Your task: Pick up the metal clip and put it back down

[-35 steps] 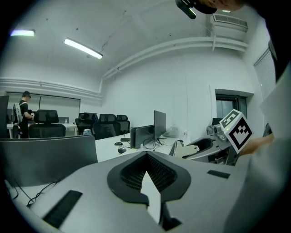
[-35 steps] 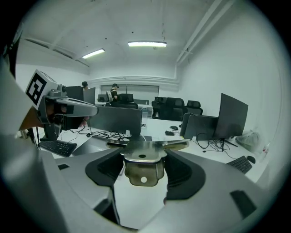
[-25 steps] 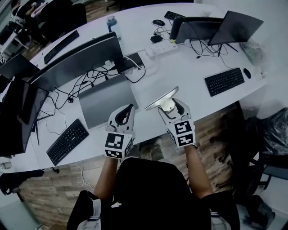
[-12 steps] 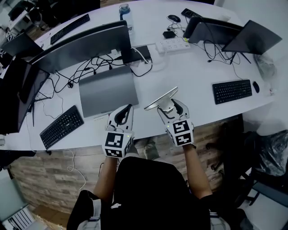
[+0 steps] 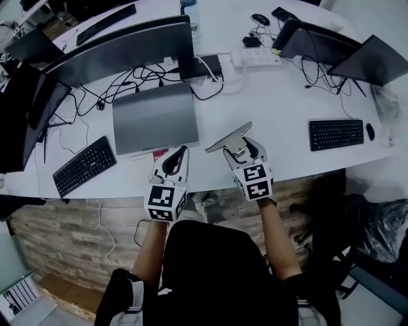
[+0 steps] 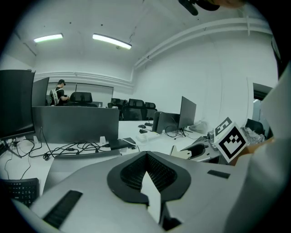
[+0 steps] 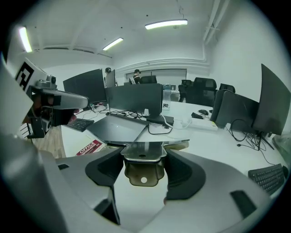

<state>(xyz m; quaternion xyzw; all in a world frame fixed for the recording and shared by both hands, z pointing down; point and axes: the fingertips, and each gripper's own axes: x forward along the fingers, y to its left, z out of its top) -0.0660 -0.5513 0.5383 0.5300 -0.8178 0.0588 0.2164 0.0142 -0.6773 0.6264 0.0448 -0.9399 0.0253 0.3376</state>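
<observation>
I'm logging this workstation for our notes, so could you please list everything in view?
desk: one, white, curved.
screens: at least four, dark, along far side.
laptop: one, grey, closed, left of centre.
keyboards: three, black, left, right, far left.
cables: several, black, behind laptop.
power strip: one, white, far middle.
mice: two, black, far middle and far right.
booklet: one, red, at laptop's near edge.
metal clip: one, silver, held above desk's near edge.
left gripper: one, white, fingers shut, empty.
right gripper: one, white, fingers shut on metal clip.
</observation>
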